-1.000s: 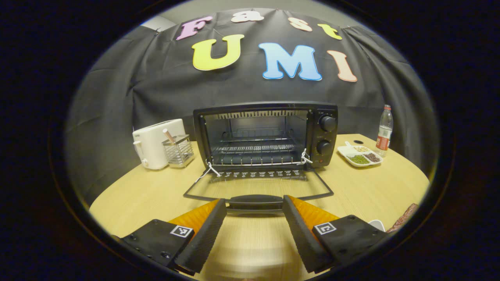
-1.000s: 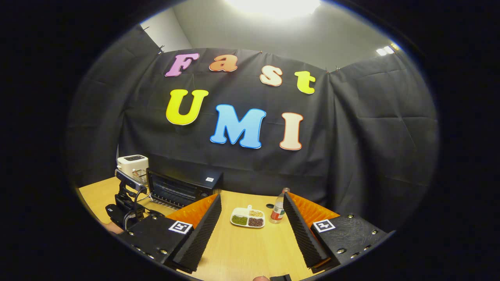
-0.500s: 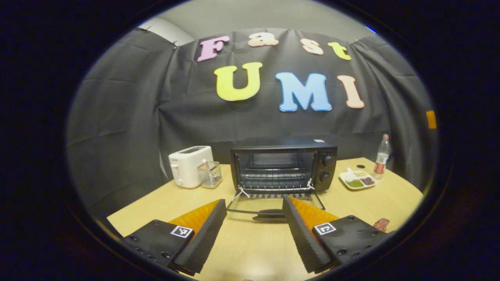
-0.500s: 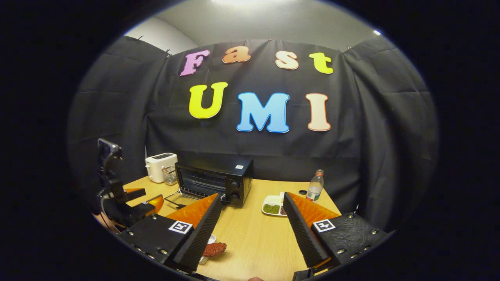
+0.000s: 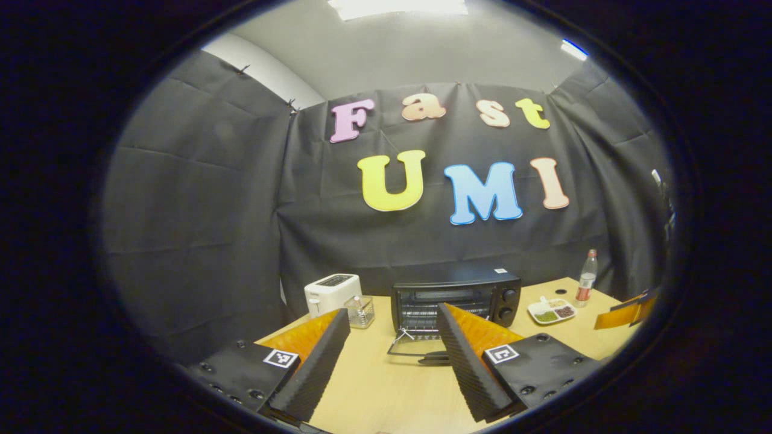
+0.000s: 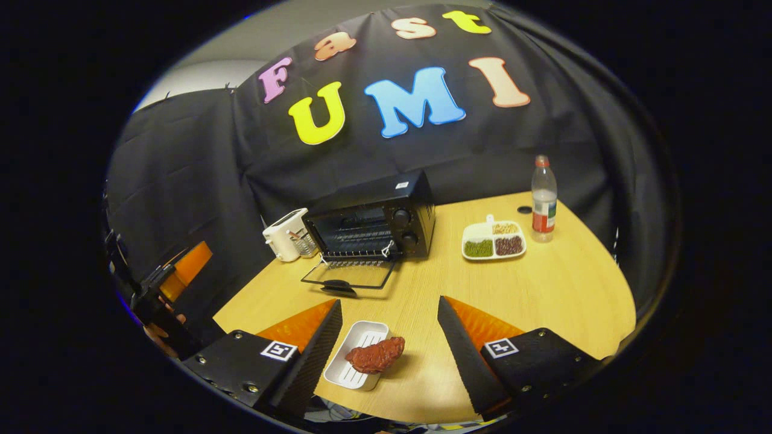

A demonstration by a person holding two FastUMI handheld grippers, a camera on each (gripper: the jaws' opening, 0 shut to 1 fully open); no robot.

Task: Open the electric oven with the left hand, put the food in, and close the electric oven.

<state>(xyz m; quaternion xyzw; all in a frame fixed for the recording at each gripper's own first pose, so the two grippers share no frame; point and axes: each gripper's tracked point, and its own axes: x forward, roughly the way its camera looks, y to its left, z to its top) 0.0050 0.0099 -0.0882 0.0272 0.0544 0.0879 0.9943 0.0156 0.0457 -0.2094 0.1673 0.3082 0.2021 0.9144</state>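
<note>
The right tongs are wide apart and hold nothing. Right between their two fingers, low in the middle of the right gripper view, lies the meat. It is a lumpy red-brown piece. It rests half on a small white tray and half hangs over the tray's edge, toward the right finger. The fingers do not touch it yet.

What could go wrong? The meat is bumpy and may be soft. If the tongs close on only one end, it could slip out and fall on the bench. If they come down too low, they could push the tray or pinch its rim and drag it along.

Farther up, in the middle of the frame, stands the oven. Its door lies flat and open on the bench, with its handle at the front. The meat must go over that door. If it is carried too low, it could bump the handle.

The left tongs are apart too and hold nothing, at the bottom of the left gripper view. The oven sits well beyond them, just above the right finger.
</note>
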